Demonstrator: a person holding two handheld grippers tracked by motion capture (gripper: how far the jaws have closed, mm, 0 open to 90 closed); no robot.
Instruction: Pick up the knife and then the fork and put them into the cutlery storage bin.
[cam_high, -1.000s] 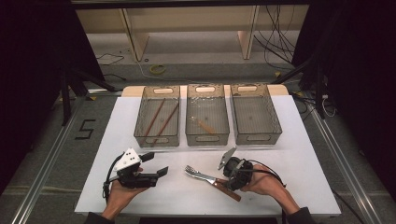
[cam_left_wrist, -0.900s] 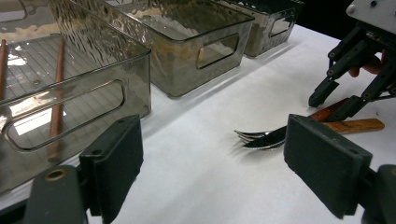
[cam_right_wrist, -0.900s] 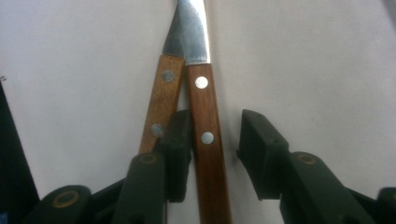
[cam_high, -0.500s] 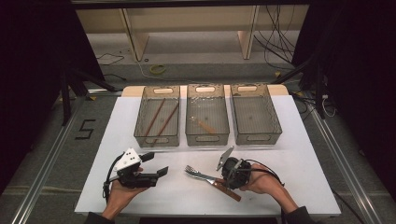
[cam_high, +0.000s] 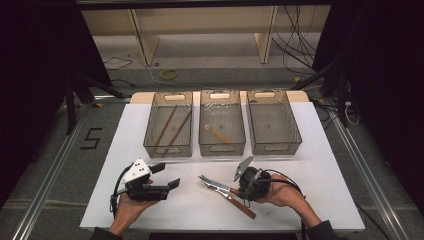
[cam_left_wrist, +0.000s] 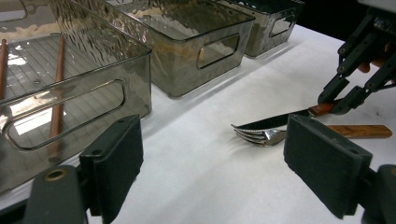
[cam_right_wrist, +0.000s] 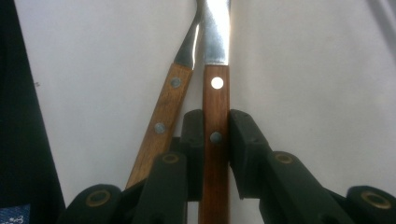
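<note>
A knife (cam_right_wrist: 216, 79) with a wooden handle and a fork (cam_right_wrist: 163, 116) with a matching handle lie side by side on the white table. My right gripper (cam_right_wrist: 215, 122) is shut on the knife's handle, and the fork's handle runs just left of its jaws. In the high view the right gripper (cam_high: 241, 192) sits over the cutlery at the front centre. The fork (cam_left_wrist: 258, 135) lies in front of the knife blade (cam_left_wrist: 273, 121). My left gripper (cam_high: 167, 176) is held at the front left, open and empty, its jaws facing the fork.
Three smoky clear bins stand in a row at the back of the table. The left bin (cam_high: 167, 150) holds two brown chopsticks (cam_high: 165, 127), the middle bin (cam_high: 222, 148) a small wooden-handled piece (cam_high: 217, 134). The right bin (cam_high: 276, 147) stands beside them.
</note>
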